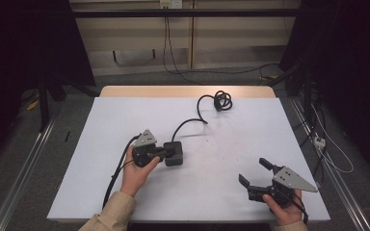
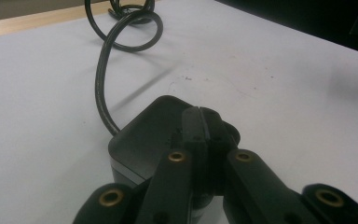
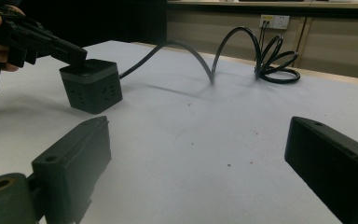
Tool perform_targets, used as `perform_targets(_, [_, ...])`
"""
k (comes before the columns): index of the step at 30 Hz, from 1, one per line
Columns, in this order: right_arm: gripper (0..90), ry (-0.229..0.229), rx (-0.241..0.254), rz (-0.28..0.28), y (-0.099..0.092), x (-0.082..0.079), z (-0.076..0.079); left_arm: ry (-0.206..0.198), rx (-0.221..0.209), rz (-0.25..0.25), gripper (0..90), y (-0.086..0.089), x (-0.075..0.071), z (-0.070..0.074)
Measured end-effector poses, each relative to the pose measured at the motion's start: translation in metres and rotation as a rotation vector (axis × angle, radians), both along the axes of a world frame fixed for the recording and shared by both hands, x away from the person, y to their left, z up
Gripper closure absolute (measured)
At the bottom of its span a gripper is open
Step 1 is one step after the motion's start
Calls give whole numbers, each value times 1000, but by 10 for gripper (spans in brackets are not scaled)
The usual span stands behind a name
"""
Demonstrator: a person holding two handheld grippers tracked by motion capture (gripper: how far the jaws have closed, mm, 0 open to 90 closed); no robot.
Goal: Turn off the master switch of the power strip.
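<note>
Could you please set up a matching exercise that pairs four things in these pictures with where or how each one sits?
Things:
1. left gripper
2. right gripper
3. socket cube
4. cable coil

States:
A. looped near the table's far edge
B. jaws wide apart, nothing between them
C. dark box on the white tabletop with a cable running from it
D. jaws shut, tips resting on the cube's top

Pairs: 1-D, 2-B, 3-C, 4-A

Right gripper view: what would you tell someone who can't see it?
The right tongs stand open over a white table. Beyond them, the left tongs, closed, rest on top of a black cube power socket, whose black cable arches away and coils.
</note>
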State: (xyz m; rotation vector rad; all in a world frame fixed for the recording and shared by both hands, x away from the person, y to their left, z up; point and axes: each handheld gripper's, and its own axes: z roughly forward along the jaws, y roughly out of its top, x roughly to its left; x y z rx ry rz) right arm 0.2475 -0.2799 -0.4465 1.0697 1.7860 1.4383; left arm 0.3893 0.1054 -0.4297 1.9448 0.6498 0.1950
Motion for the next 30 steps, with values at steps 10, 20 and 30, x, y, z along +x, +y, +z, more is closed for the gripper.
perform_targets(10, [60,0,0,0,0,0,0,-9,8,6,900,-1,-1,0])
perform_targets(20, [60,-2,-3,1,1,0,0,-10,20,10,900,-2,-2,1])
perform_targets(30, [60,-1,-5,1,2,0,0,-20,32,8,900,-2,-2,1])
